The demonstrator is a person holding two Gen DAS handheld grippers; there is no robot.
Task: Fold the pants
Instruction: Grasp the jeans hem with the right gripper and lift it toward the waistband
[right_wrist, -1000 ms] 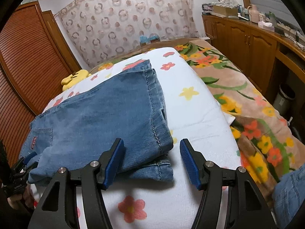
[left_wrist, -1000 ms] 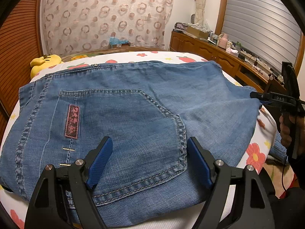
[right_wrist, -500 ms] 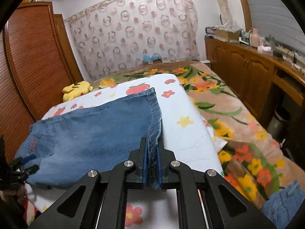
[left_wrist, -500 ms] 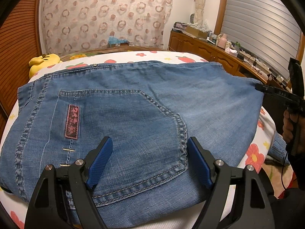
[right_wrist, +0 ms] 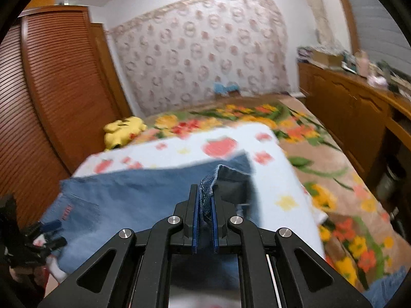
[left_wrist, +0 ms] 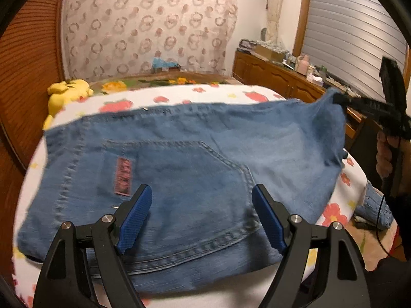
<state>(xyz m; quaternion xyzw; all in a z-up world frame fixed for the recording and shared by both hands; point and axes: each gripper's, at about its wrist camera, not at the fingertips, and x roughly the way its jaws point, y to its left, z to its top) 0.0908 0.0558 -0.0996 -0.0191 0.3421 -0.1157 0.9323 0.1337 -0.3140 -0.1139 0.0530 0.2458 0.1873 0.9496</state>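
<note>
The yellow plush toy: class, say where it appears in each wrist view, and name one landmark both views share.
Left wrist view: the yellow plush toy lies at the far left, beyond the jeans.
Right wrist view: it sits left of centre, beside the wooden wardrobe.
Shared landmark: the ring-patterned curtain behind the bed.

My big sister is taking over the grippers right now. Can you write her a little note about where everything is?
Right gripper: shut on the leg end of the jeans, lifted off the flowered white cover.
Left gripper: open, above the back pocket, holding nothing.
Jeans: lying flat across the cover, waist end by the left gripper.
Done: leg end grabbed.
Left: probably carry the leg end over toward the waist, lay it down, smooth the fold.
</note>
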